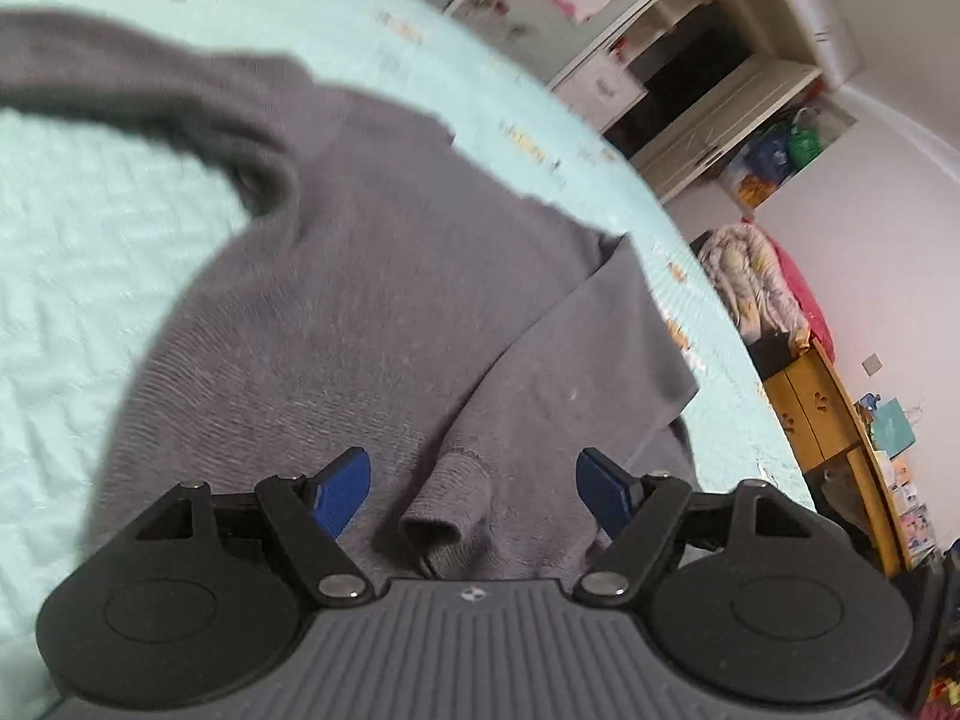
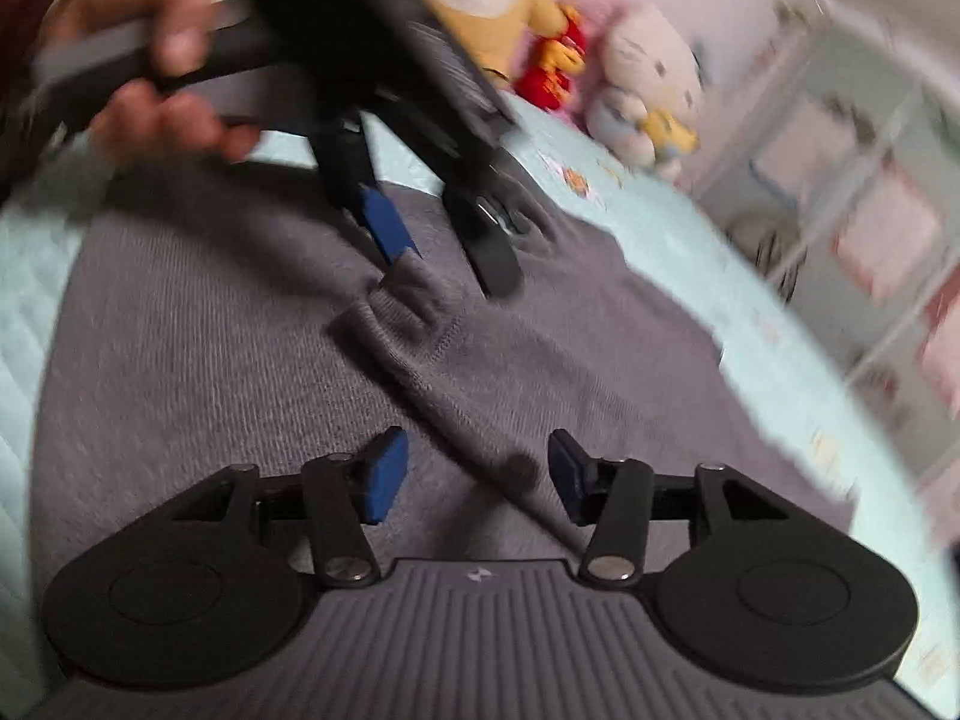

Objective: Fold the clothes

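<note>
- Spread flat on the pale mint quilted bedspread [image 1: 72, 276]: grey knitted sweater [image 1: 360, 312], body wide across the bed, one sleeve laid diagonally over the body so that its ribbed cuff [image 1: 441, 531] ends on the chest area.
- Just left of the cuff, in the right wrist view: left tool [image 2: 444, 252], gripped by a hand [image 2: 150, 84] at upper left, blue pads spread wide with nothing between them, tips close above the cuff [image 2: 396, 300]; contact not clear through the blur.
- Same tool from its own camera: left tool [image 1: 474, 486] straddling the cuff, pads well apart on either side, empty.
- Right of the cuff, further down the sleeve: right tool [image 2: 480, 474], jaws part-open and clear of the knit, holding nothing, sleeve [image 2: 480, 396] running between the pads.
- Beyond the sweater, at the bed's far edge: yellow and white plush toys [image 2: 648, 84], well apart from the work.
- Likely step in hand: settling the folded-in sleeve before the next fold.
- To do it well: keep both tools wide while lifting away, so no yarn snags and drags the cuff.
- Then check the sleeve lies straight and unbunched inside the body's outline.
- For the next fold, pinch through both layers at an edge, not the loose cuff alone, and move both tools together to keep the crease even.
</note>
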